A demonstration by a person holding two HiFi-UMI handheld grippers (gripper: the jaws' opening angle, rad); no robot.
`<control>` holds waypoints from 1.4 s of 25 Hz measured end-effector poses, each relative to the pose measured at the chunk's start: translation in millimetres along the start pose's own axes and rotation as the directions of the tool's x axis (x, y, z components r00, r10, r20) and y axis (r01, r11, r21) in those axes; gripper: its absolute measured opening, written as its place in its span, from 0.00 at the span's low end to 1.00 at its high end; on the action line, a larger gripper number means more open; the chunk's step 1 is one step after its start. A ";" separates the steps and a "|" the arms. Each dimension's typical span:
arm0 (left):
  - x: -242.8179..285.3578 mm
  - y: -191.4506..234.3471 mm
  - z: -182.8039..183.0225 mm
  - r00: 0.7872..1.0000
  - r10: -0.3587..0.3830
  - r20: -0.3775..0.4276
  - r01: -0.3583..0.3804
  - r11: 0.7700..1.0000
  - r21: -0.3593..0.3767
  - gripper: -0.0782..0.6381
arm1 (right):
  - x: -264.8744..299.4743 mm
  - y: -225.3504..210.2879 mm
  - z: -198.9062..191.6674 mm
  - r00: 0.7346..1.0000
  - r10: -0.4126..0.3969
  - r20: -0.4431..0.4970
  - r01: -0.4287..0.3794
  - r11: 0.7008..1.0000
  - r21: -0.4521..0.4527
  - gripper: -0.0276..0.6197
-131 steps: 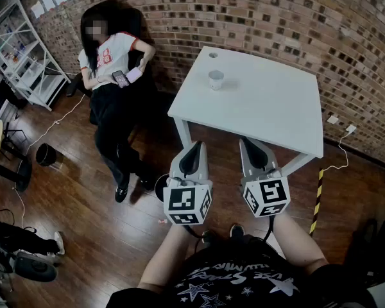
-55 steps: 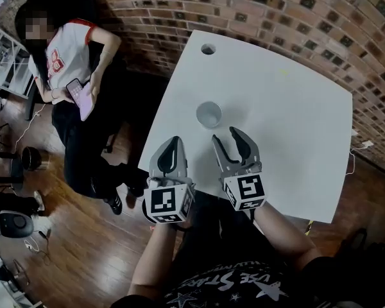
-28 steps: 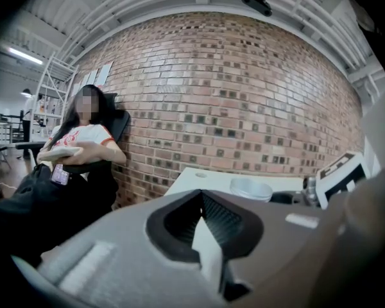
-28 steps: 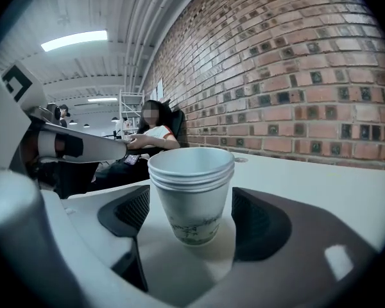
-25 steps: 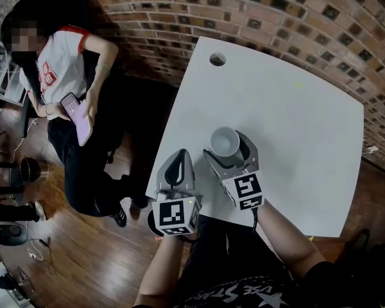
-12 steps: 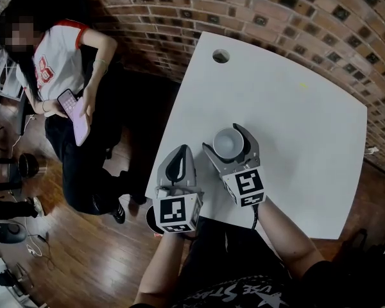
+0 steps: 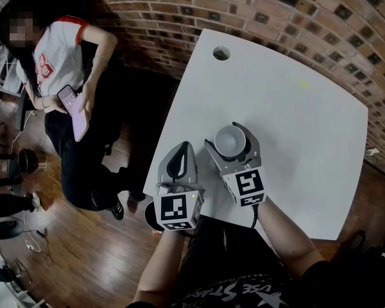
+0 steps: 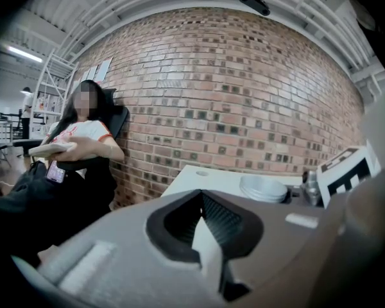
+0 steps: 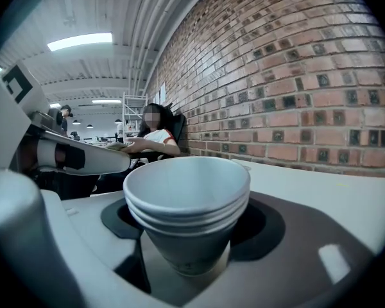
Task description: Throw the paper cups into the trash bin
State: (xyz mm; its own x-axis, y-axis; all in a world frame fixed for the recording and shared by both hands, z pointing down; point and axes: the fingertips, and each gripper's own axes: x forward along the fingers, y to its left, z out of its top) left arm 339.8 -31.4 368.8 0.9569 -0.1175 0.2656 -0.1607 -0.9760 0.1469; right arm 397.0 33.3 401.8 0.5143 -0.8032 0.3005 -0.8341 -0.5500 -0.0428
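The right gripper (image 7: 228,140) has just been closing; its wide jaws straddle the stacked paper cups (image 9: 187,204), seemingly unsqueezed. They look light and crushable, so pinch gently below the rim.

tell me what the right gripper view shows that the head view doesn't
Only the right gripper view: the cups are a nested stack with several rims; ceiling lights. Only the head view: wooden floor, a phone, the wearer's forearms. Both: cups between the right gripper's jaws, which have just been closing, white table, brick wall, seated person.
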 end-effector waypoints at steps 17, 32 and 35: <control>-37.5 -43.6 4.2 0.998 0.058 0.002 -0.058 0.998 -0.033 0.12 | -53.5 8.5 22.5 0.993 0.103 0.055 -0.102 0.995 -0.012 0.58; -165.2 9.3 -16.1 0.930 0.363 0.062 -0.357 0.930 -0.087 0.12 | -78.7 141.0 33.7 0.904 0.421 0.078 -0.411 0.904 -0.115 0.58; -196.5 26.9 -24.9 0.906 0.418 0.070 -0.408 0.904 -0.125 0.12 | -81.5 175.4 33.9 0.881 0.468 0.071 -0.456 0.879 -0.138 0.58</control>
State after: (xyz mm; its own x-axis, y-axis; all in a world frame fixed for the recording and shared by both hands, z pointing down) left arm 141.4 -30.0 344.3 0.8162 -0.5277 0.2354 -0.5662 -0.8116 0.1439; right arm 215.5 -5.4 337.5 0.0766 -0.9813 0.1766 -0.9954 -0.0854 -0.0428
